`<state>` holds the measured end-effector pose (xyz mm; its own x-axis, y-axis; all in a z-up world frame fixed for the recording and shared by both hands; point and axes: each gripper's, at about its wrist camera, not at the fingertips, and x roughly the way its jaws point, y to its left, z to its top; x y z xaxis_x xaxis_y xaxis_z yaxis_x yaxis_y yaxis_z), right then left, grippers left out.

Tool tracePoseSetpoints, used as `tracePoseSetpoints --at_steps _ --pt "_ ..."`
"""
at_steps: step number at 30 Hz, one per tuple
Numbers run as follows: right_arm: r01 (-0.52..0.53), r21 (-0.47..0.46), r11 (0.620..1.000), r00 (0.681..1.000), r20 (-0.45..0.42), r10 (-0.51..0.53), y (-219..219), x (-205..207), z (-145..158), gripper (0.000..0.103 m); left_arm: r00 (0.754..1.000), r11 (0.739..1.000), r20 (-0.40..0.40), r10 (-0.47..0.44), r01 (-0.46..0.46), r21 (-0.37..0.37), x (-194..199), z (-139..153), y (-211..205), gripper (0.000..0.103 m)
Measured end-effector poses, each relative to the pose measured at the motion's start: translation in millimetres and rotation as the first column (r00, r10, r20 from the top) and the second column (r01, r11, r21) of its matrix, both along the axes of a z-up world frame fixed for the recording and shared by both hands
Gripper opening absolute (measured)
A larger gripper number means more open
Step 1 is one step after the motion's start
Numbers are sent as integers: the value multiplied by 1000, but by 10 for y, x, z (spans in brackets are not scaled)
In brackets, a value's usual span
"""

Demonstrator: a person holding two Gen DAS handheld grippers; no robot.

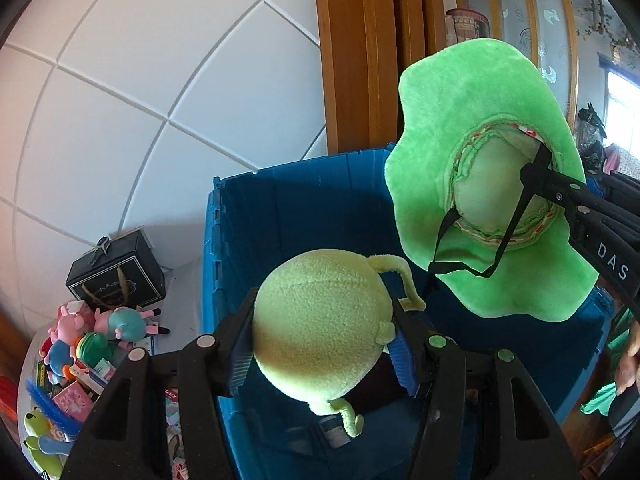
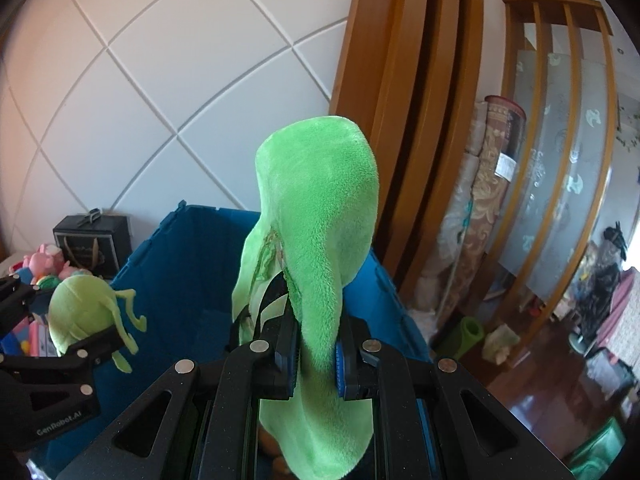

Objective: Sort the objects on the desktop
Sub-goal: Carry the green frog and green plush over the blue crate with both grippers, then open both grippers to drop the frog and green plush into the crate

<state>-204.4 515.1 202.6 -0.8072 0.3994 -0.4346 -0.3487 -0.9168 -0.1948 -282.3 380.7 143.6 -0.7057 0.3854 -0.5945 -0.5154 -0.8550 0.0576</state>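
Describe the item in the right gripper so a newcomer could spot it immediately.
Find the big blue crate against the white tiled wall. Above its right side the right gripper pinches a floppy bright green plush hat with a black strap. The left gripper's round plush toy is paler yellow-green.

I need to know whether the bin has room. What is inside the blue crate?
The blue crate shows bare walls and dark floor. The pale green plush and bright green plush hat, held over it, cover the rest.
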Motion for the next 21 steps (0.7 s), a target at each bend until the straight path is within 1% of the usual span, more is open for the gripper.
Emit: tracePoseSetpoints --at_steps 6,8,11,15,17,18,19,20,21 --pt "-45 -87 995 997 64 50 282 -411 -92 14 998 998 35 51 -50 -32 -388 -37 294 57" --pt "-48 -98 994 995 84 57 367 -537 -127 14 997 998 50 57 -55 -34 -528 -65 326 57" --pt "-55 -109 993 992 110 67 466 -713 -185 14 993 998 93 65 -63 -27 -691 -125 345 58" --pt "-82 -174 981 986 133 105 599 -925 -270 14 987 996 132 92 -88 -35 -912 -218 339 60" --pt "-93 -217 972 983 134 124 679 -1032 -322 15 987 993 119 108 -102 -53 -957 -236 365 62" --pt "-76 -222 972 984 139 109 718 -1077 -351 20 987 991 105 120 -113 -69 -944 -232 398 66" --pt "-47 -212 976 986 144 79 759 -1115 -382 40 987 989 94 131 -123 -81 -952 -237 410 72" --pt "-21 -198 980 987 152 52 764 -1158 -426 56 987 989 90 134 -127 -81 -951 -239 415 73" --pt "6 -181 984 986 164 24 793 -1176 -455 89 987 990 98 128 -121 -76 -961 -243 408 74"
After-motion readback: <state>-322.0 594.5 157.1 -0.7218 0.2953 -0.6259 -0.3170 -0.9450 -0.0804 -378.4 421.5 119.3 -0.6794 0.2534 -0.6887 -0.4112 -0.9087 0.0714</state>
